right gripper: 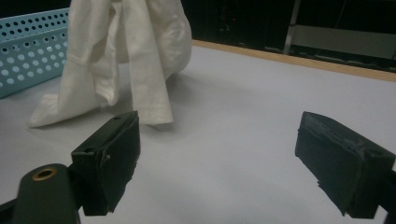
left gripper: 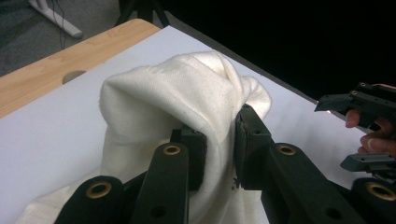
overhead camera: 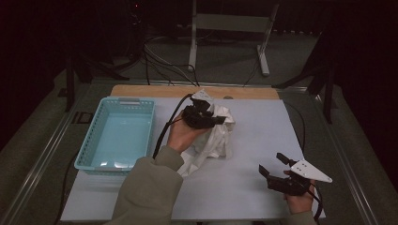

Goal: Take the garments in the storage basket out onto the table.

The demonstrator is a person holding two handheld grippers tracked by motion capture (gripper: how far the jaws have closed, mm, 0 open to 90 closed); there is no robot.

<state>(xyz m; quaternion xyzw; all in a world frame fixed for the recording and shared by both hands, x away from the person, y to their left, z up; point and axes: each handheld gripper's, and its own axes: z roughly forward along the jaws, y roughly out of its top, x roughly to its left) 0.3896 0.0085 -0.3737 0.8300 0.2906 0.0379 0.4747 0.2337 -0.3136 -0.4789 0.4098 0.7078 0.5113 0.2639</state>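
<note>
Here the left gripper [overhead camera: 217, 120] has its jaws pinched onto a fold of the white cloth [overhead camera: 213, 140], lifting its upper part off the white table top [overhead camera: 253, 140] while the lower end trails on the surface just right of the light blue perforated basket [overhead camera: 118, 133]. The left gripper view shows what the high view blurs: the two black pads [left gripper: 245, 140] press the cream fabric [left gripper: 177, 102] between them, with a bunched peak rising above the jaws. It also catches the right gripper [left gripper: 369, 130] farther off at the edge, fingers [left gripper: 369, 140] wrapped round it. In the right gripper view, the right gripper [right gripper: 219, 154] stands wide open over bare table with nothing between its jaws, and the cloth [right gripper: 126, 51] hangs in folds beside the basket's wall [right gripper: 28, 51].
</note>
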